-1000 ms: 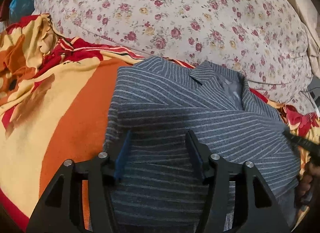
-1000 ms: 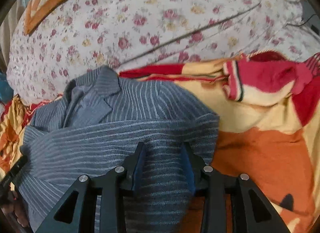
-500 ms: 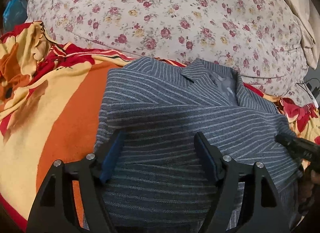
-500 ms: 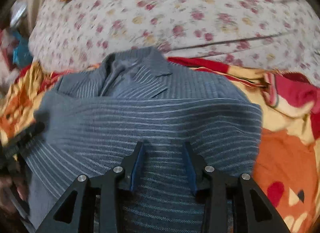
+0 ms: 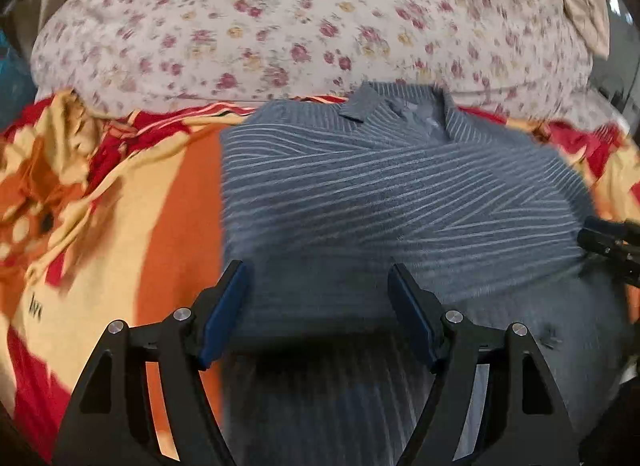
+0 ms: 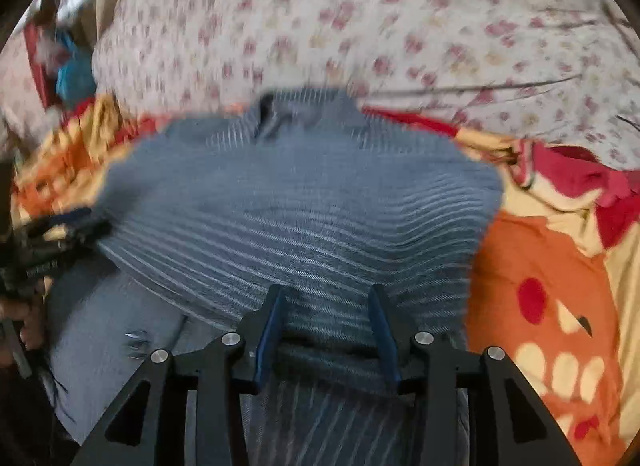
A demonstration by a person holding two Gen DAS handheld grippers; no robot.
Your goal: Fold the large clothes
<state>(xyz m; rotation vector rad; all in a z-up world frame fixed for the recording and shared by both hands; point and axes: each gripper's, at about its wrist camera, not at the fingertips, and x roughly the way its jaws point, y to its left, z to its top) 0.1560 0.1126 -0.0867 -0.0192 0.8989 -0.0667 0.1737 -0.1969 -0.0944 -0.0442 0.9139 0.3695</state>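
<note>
A grey-blue striped jacket (image 5: 392, 189) lies folded on the bed, collar toward the far side; it also shows in the right wrist view (image 6: 296, 201). My left gripper (image 5: 318, 278) is open, its blue pads wide apart over the jacket's near left part, holding nothing. My right gripper (image 6: 326, 298) is open over the jacket's near right part, with the folded near edge lying between its jaws. The right gripper shows at the right edge of the left wrist view (image 5: 612, 246); the left one shows at the left edge of the right wrist view (image 6: 52, 238).
An orange, yellow and red blanket (image 5: 120, 217) covers the bed under the jacket, bunched at the right (image 6: 568, 181). A large floral quilt (image 5: 304, 21) lies piled behind. Blue and red items (image 6: 72, 73) sit at the far left.
Both grippers pulled back toward me and higher, so the whole folded jacket is in view. The left jaws opened wider. The right jaws stay about as far apart.
</note>
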